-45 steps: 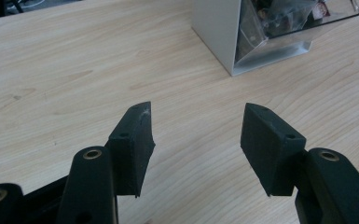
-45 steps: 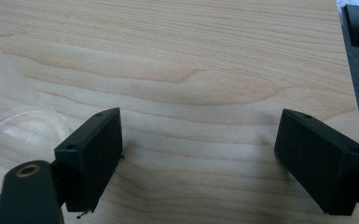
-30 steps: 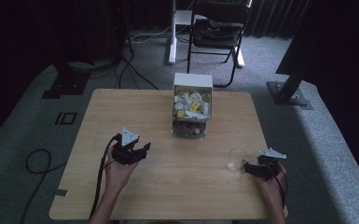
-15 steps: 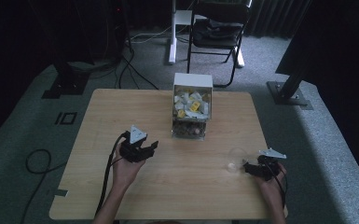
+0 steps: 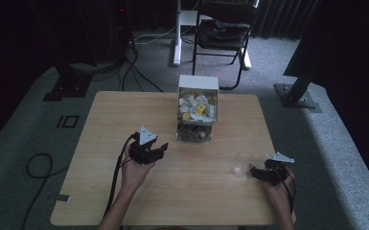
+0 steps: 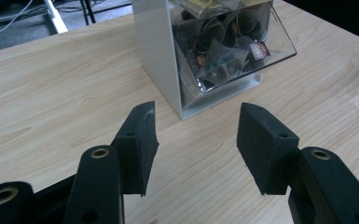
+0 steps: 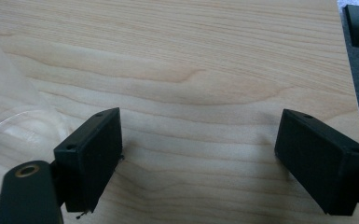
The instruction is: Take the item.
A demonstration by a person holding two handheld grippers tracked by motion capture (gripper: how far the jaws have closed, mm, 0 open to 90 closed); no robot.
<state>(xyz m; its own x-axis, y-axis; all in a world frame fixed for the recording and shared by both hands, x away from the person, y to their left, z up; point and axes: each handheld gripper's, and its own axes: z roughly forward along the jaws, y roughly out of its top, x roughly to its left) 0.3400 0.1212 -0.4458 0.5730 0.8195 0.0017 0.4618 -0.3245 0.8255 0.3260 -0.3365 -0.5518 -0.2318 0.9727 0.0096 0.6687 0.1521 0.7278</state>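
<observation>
At mid-frame the left gripper [image 5: 159, 149] gapes empty toward the dispenser [image 5: 197, 115]; lower right, the right gripper [image 5: 255, 172] spreads wide beside a glass [image 5: 243, 163].

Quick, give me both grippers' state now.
Left gripper: open, holding nothing.
Right gripper: open, holding nothing.

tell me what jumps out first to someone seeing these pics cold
The white-framed clear dispenser box, packed with small sachets, stands toward the far edge of the wooden table, near its middle. The left gripper is held open in front of it, jaws spread and pointing at it. Near the right front corner, the right gripper sits open beside a clear plastic cup.
</observation>
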